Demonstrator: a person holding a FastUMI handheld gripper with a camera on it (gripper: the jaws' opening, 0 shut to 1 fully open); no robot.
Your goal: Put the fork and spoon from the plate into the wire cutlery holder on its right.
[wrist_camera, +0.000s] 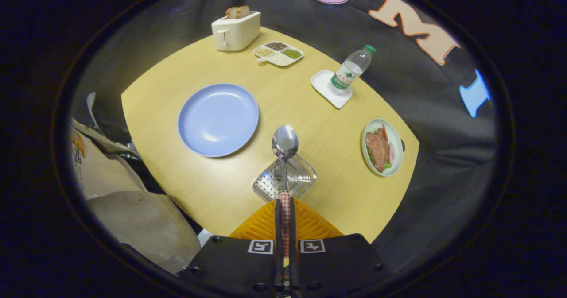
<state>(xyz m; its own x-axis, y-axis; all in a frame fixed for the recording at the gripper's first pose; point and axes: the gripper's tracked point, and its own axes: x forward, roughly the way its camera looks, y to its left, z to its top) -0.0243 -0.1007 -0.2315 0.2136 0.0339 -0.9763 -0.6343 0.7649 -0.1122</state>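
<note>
Tongs (285, 209) clamped on spoon (285, 156) handle — bowl up, right over cutlery holder (285, 178) on table (310, 112). Blue plate (218, 119) left, bare. Fork inside the holder? Can't tell — spoon hides it.

Dim booth, plate (218, 119) glare, fisheye-warped edges.

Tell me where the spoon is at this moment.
The spoon is clamped by its checked handle in the claw, bowl pointing ahead, directly over the wire holder, right of the blue plate.
</note>
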